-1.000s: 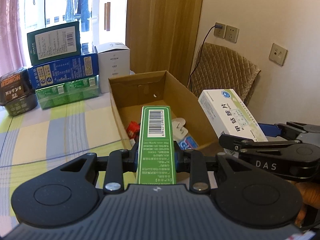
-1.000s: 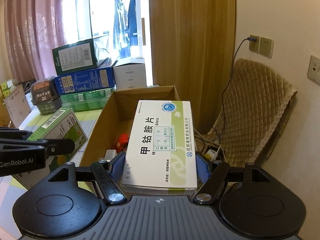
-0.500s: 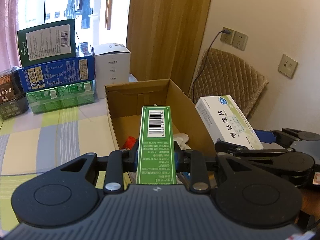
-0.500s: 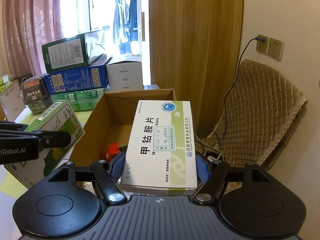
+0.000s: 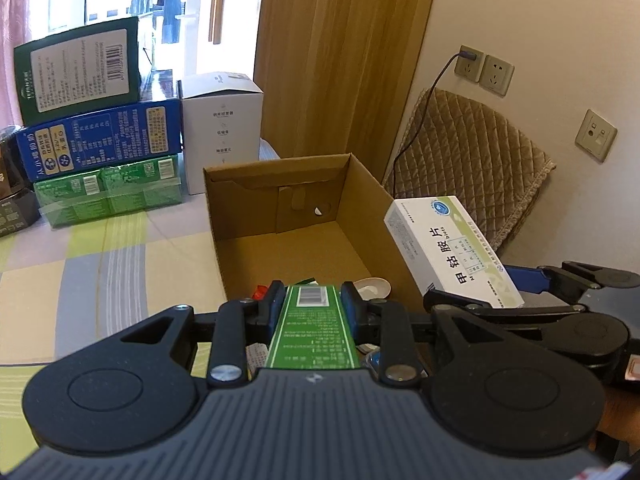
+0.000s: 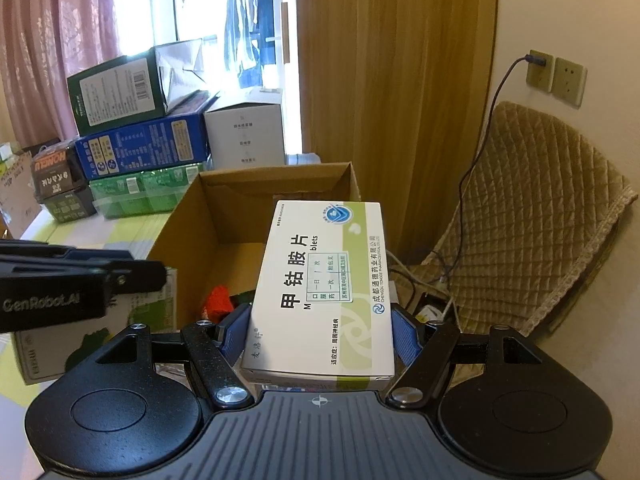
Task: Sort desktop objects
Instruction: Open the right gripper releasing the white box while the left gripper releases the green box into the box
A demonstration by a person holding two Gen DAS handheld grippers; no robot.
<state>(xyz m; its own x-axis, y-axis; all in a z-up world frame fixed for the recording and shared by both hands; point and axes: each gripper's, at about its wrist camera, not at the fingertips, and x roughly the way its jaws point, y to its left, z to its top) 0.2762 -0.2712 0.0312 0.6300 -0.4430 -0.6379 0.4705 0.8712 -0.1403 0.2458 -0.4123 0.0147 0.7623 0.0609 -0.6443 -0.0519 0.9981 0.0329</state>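
- Two boxes are held, one per gripper, both at the near end of the carton [image 5: 362, 196].
- Left gripper [image 5: 313, 300] pinches the green box [image 5: 312, 332], its long axis running along the fingers, barcode end tipped forward over the carton.
- Right gripper [image 6: 320, 332] pinches the white box [image 6: 324, 288] lengthwise too, above the carton's right wall.
- Bare cardboard floor lies beyond both boxes; stacked packs [image 5: 100, 152] stand well left.

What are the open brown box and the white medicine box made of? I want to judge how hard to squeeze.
Open brown box: plain corrugated cardboard by its look, matte, with folded flaps and a cut tab. White medicine box: thin printed paperboard, lightly glossy, with sharp creased edges; probably crushable. The right tool holds it.
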